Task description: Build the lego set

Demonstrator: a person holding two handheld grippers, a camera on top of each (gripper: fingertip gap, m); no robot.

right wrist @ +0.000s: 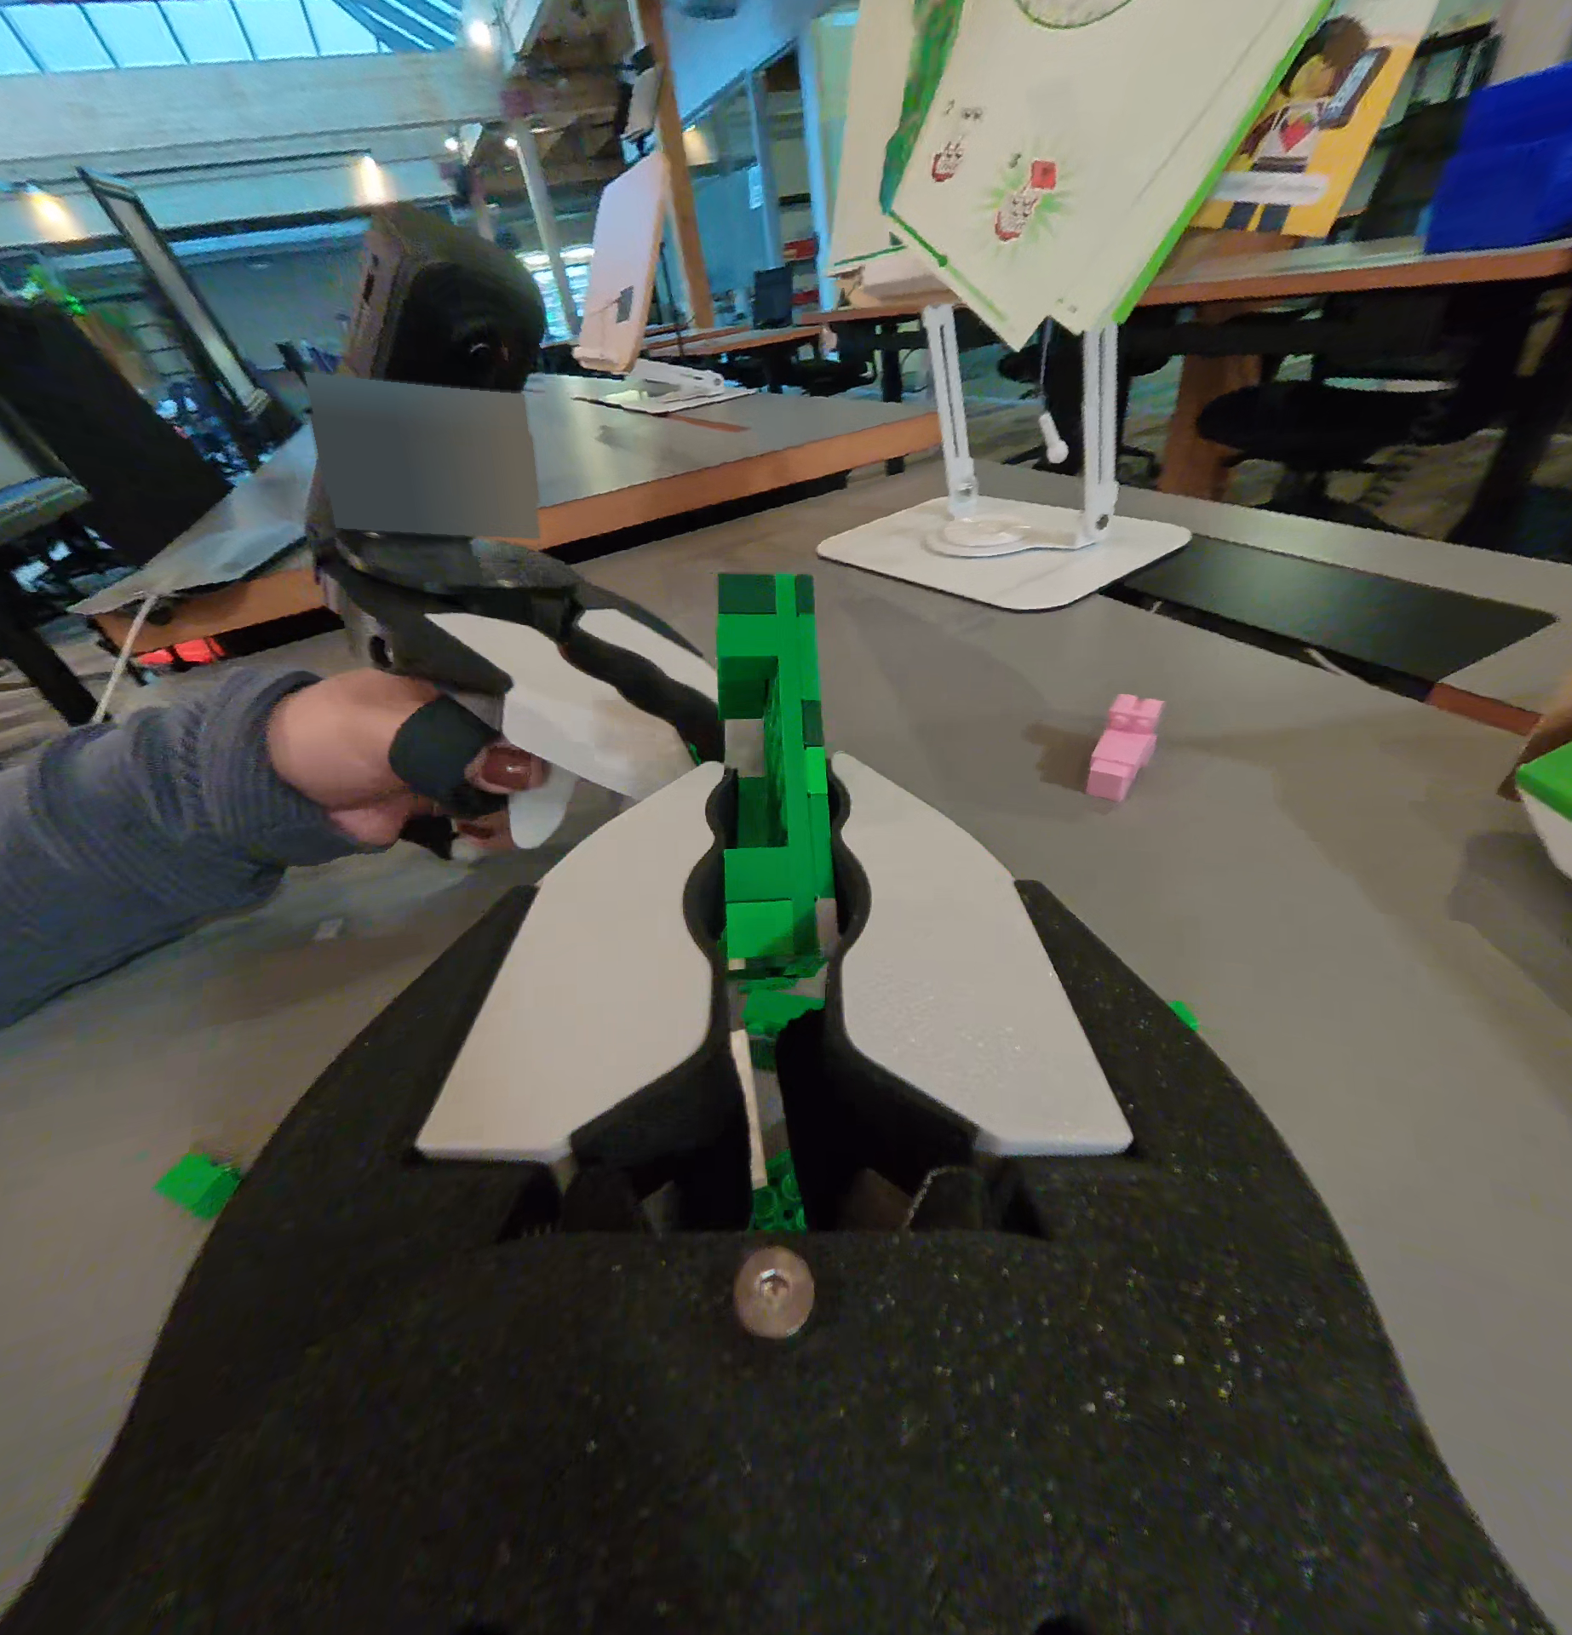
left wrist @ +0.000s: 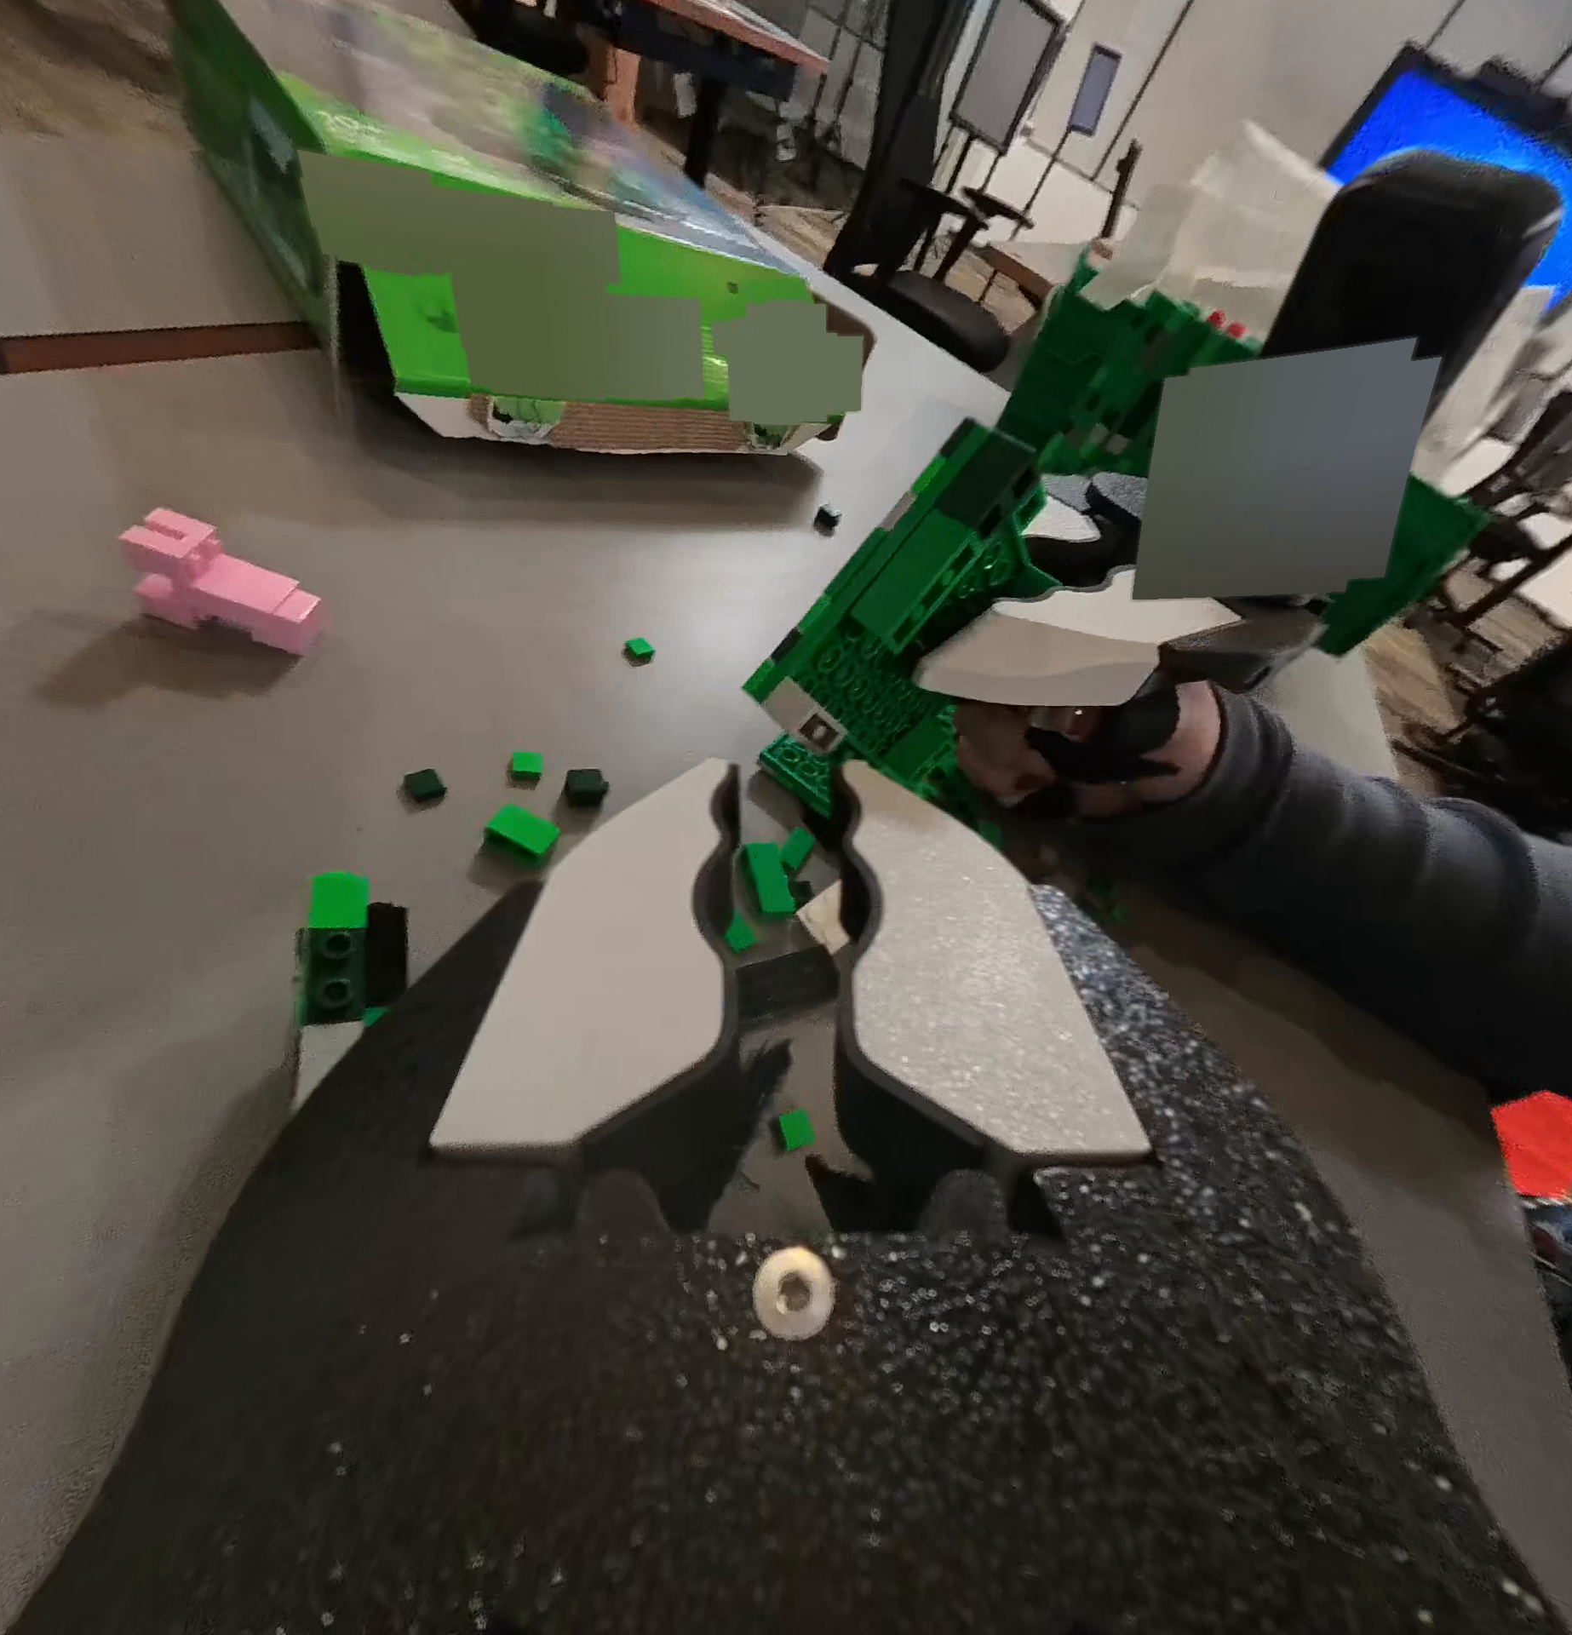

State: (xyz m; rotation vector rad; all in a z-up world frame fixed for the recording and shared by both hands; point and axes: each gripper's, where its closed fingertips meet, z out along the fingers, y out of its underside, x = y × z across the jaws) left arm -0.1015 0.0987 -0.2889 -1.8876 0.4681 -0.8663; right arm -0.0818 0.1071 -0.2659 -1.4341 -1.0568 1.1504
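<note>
Clearly the right claw (right wrist: 778, 779) is clamped on the green lego build (right wrist: 769, 770) — a flat, plate-like assembly held on edge above the grey worktop (right wrist: 1119, 1017), with its top end sticking out past the fingertips. In the left wrist view the same build (left wrist: 906, 619) hangs tilted in the air, just in front of the left claw (left wrist: 787, 779). The left claw has only a narrow gap and holds nothing; its tips are close to the lower corner of the build, but I cannot tell if they touch it.

Loose green pieces (left wrist: 521, 832) lie scattered on the worktop below, and a pink pig figure (left wrist: 221, 584) stands well apart, near the green set box (left wrist: 535, 292).

I judge the build light and stiff, yet fragile: layers of thin plates may separate if it is bent or squeezed at one corner. The smooth plastic can also slip. A good hold is across the flat faces, near the thick middle, not on the small tiles at the edge — these would probably pop off.
</note>
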